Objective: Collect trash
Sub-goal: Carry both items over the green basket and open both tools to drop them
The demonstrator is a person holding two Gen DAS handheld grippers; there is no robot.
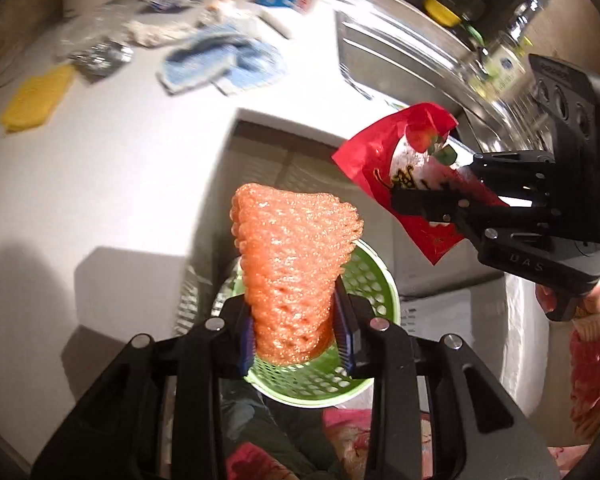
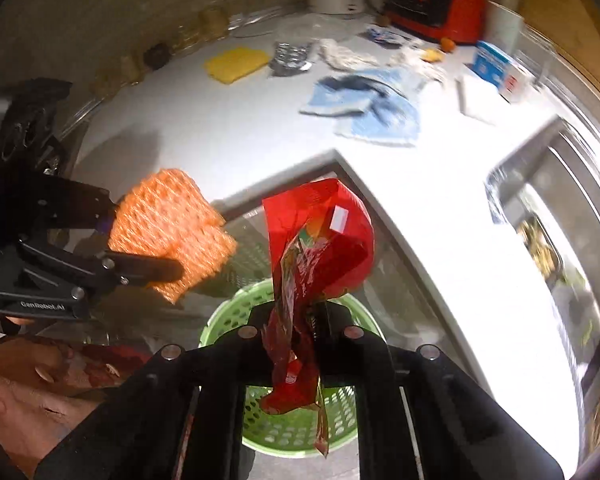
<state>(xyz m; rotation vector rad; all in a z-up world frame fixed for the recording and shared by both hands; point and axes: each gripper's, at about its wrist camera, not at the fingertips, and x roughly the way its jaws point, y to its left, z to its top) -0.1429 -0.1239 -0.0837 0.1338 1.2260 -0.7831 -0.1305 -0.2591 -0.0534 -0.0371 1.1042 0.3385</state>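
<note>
The left hand-held gripper (image 1: pixel 296 332) is clamped on an orange foam net (image 1: pixel 292 268), which sticks up between its jaws directly above a green perforated basket (image 1: pixel 374 284) standing below the worktop's (image 1: pixel 120 168) front edge. Just to its right, the right hand-held gripper (image 2: pixel 300 344) is pinched tight on a crumpled red snack wrapper (image 2: pixel 320 248), also held over the basket. Farther back on the worktop lie a yellow cloth (image 2: pixel 238 64), crumpled foil (image 2: pixel 292 56), a blue-and-white cloth (image 2: pixel 368 100) and a blue carton (image 2: pixel 496 66) near the right edge.
</note>
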